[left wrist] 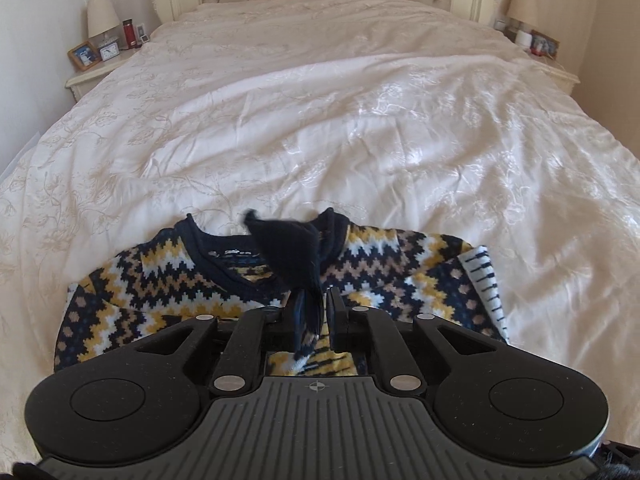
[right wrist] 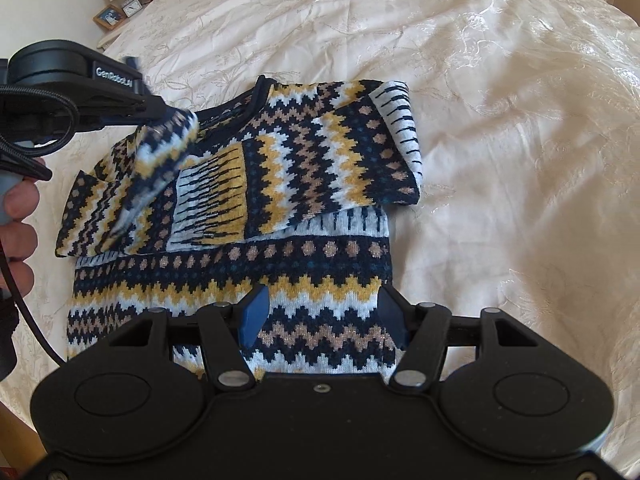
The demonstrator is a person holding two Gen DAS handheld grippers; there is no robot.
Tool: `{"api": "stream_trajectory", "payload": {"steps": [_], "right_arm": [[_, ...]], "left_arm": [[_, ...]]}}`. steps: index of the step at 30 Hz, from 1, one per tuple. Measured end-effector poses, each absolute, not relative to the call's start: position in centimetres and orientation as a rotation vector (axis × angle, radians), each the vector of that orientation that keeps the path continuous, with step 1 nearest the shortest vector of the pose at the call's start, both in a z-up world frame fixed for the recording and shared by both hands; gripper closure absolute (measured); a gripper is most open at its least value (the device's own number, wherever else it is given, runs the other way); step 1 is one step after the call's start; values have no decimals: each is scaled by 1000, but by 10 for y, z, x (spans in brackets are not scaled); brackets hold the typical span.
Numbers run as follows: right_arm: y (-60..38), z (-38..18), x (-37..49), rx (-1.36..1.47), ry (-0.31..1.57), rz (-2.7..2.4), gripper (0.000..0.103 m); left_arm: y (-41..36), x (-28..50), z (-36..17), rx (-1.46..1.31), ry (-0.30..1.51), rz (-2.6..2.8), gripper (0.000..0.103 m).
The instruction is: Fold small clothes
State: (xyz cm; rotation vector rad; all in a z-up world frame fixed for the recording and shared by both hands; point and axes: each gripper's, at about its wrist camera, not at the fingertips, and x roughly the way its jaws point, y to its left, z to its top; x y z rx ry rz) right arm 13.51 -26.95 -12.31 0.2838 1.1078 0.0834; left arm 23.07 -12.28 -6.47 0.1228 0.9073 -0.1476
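— Sweater (right wrist: 280, 184) where, exactly?

— On the bed (right wrist: 500, 100), near the foot end, collar toward the headboard. It's a zigzag knit in navy, yellow, tan and white. On the far left of my right camera a hand (right wrist: 18, 216) grips the handle of my left claw (right wrist: 160, 110), and that claw is clenched on the sweater's left sleeve (right wrist: 160, 160), lifting it off the body of the knit so it slants down toward the chest.

— And from the left camera?

— Navy cuff fabric sticks up between the left claw's fingers (left wrist: 336, 312), pinched tight, with the collar just beyond.

— The other sleeve?

— Already folded across the chest, cuff lying near the middle, its white-and-navy inside showing along the right edge.

— Your right claw (right wrist: 324, 316)?

— Released, jaws spread wide, blue pads (right wrist: 254, 314) showing, hovering over the hem end of the sweater. Whether it touches the knit, I can't tell.

— Anything else?

— A nightstand (right wrist: 120, 20) with a lamp, clock and framed photo at the bed's upper left.
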Motion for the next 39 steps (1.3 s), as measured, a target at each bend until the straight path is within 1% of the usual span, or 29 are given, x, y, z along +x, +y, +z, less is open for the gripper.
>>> {"api": "stream_trajectory", "payload": {"steps": [1,2,4,7,11,18,25,29,31,32,39], "right_arm": [[-269,-123,135,284,1107,83,39],[-269,-122,135,285,1105,82,39],[-268,-122,136,293,1100,73,39],[-266,-125,141,303,1101,49,39],[-260,-125,149,308,1094,24,39],[-250,-122,179,291,1069,11,39],[-247,-137,216,320,1073,4,39],[-248,-150,233,327,1101,6,40],[-249,-158,240,334,1121,27,47],[-249,-161,243,339,1134,39,47],[-249,-180,253,352,1178,47,48]], "left_arm": [[-127,230,-64,138,908,-161,71],[-130,228,-62,148,900,-177,67],[-135,224,-57,173,877,-214,67],[-134,215,-53,232,849,-256,61],[-110,204,-60,276,855,-239,56],[-41,196,-93,301,983,-107,55],[21,190,-113,204,1082,20,55],[39,188,-115,166,1087,68,55],[45,187,-117,149,1099,84,55],[47,187,-118,142,1108,91,55],[58,188,-125,124,1141,123,55]]}}
